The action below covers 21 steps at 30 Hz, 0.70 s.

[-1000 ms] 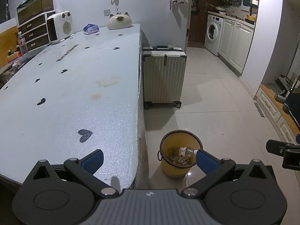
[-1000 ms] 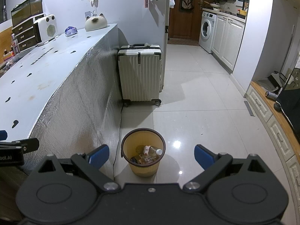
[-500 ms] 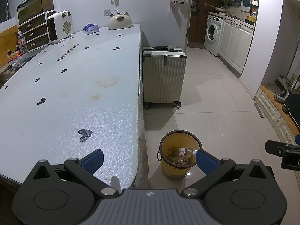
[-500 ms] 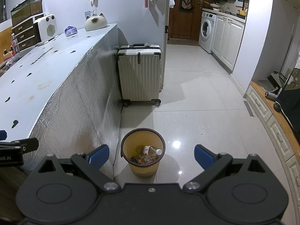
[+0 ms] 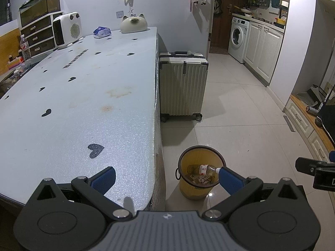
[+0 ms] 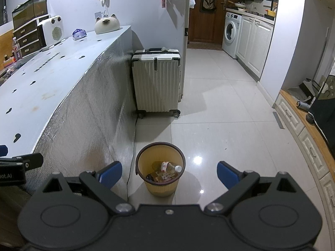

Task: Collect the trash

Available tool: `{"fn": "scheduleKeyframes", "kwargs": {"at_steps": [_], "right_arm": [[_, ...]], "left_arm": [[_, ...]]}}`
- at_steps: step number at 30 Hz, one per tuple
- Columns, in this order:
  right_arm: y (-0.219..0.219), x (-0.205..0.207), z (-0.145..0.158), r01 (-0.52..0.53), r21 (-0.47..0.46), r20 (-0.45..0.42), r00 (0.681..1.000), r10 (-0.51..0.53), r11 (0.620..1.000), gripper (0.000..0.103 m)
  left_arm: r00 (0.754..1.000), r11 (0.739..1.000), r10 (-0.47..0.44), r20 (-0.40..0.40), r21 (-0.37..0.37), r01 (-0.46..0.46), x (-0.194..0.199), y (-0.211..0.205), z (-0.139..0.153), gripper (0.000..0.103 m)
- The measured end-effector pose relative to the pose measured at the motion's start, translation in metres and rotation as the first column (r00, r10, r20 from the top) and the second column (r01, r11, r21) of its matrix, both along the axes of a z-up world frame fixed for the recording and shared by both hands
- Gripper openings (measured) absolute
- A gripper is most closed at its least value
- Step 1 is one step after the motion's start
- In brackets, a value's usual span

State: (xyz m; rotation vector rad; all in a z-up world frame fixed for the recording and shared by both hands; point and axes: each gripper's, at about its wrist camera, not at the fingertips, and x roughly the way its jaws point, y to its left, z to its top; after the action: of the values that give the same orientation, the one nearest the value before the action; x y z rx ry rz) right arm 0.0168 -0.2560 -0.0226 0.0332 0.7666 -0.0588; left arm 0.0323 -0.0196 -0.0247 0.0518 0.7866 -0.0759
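A yellow waste bin [image 5: 195,191] [image 6: 160,186] stands on the tiled floor beside the table's near corner. Inside it lie a plastic bottle [image 5: 204,168] [image 6: 168,166] and several scraps of packaging. My left gripper [image 5: 166,177] is open and empty, one blue pad over the table edge, the other in front of the bin's right rim. My right gripper [image 6: 169,172] is open and empty too, hovering above the floor with the bin between its fingers in view. Each gripper's tip shows at the edge of the other's view.
A long table [image 5: 79,96] with a pale heart-print cover fills the left. A white suitcase [image 5: 183,87] [image 6: 157,83] stands past the bin against the table's end. A heater [image 5: 67,29], a cat-shaped object [image 5: 134,23] and a tissue pack [image 5: 102,31] sit at the far end. Low cabinets [image 6: 303,129] line the right.
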Motion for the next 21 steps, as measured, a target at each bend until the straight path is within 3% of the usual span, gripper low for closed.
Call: {"fn": "scheduleKeyframes", "kwargs": {"at_steps": [21], "right_arm": [[-0.0003, -0.0002, -0.0012, 0.001, 0.004, -0.004, 1.0, -0.001, 1.0, 0.098]], "left_arm": [[1.0, 1.0, -0.004, 0.001, -0.005, 0.004, -0.0013, -0.0025, 0.0026, 0.103]]}}
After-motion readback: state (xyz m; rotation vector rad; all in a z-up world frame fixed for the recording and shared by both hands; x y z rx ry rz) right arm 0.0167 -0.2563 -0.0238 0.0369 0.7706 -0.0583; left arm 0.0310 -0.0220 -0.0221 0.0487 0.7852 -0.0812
